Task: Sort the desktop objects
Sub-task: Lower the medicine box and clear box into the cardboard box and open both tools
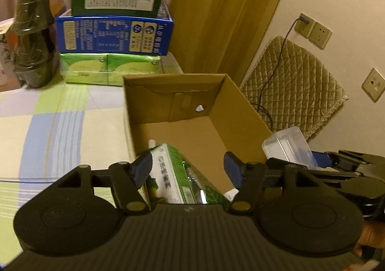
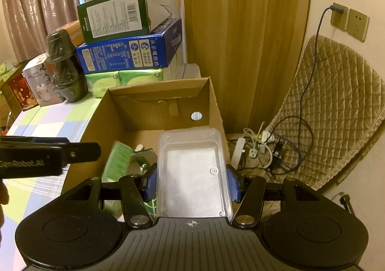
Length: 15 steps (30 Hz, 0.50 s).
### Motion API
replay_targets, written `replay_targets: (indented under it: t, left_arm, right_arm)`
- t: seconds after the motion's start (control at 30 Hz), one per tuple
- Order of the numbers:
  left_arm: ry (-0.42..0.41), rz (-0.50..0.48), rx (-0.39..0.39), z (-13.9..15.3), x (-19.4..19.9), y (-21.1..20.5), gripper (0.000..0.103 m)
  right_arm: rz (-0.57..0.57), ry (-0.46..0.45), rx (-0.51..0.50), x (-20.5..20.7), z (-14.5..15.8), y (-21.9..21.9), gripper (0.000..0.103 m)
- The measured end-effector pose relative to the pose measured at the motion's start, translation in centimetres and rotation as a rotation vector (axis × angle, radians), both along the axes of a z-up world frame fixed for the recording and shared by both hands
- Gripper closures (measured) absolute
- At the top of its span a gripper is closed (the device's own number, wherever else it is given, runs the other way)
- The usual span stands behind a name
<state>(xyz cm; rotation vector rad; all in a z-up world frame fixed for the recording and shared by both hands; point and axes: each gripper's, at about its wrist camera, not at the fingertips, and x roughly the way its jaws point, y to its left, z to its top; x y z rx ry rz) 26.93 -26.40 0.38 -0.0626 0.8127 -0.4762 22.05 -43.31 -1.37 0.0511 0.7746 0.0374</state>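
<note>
Sorting half done: green carton (image 1: pixel 172 172) already in cardboard box (image 1: pixel 240 112), L gripper (image 1: pixel 187 170) fingers apart, empty. R gripper (image 2: pixel 191 183) fingers clamp clear plastic case (image 2: pixel 192 170) over box, not yet dropped.

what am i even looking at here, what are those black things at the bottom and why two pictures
Each picture comes from a camera mounted on a hand-held gripper, looking forward along its two blue-padded fingers; a person carries one in each hand. The black shapes are the gripper bodies. The left gripper hangs open above a green-and-white packet lying in an open cardboard box. The right gripper is clamped on a clear plastic tray over the same box. The box sits on a checked tablecloth. Behind it stand stacked cartons, a blue one in the middle, and a dark wrapped object.
</note>
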Motion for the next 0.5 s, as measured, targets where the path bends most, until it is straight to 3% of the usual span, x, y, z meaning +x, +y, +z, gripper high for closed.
replay_targets:
  t: [0.23,0.3,0.37,0.5]
  left_arm:
    - [-0.01,0.038,-0.002,0.4,-1.0,2.2,0.041]
    - [-0.016,0.048,-0.003,0.5,-1.4,2.8,0.038]
    - [-0.021,0.054,0.002,0.6,-1.9,3.3,0.033]
    - [-0.037,0.071,0.015,0.8,-3.3,4.3,0.024]
  right_arm:
    - [0.014,-0.019,0.042,1.1,0.2,0.7,0.049]
    - [0.017,-0.032,0.083,1.8,0.5,0.6,0.043]
    - [0.007,-0.055,0.117,1.9,0.8,0.4,0.025]
    - [-0.015,-0.091,0.125,0.7,1.6,0.1,0.023]
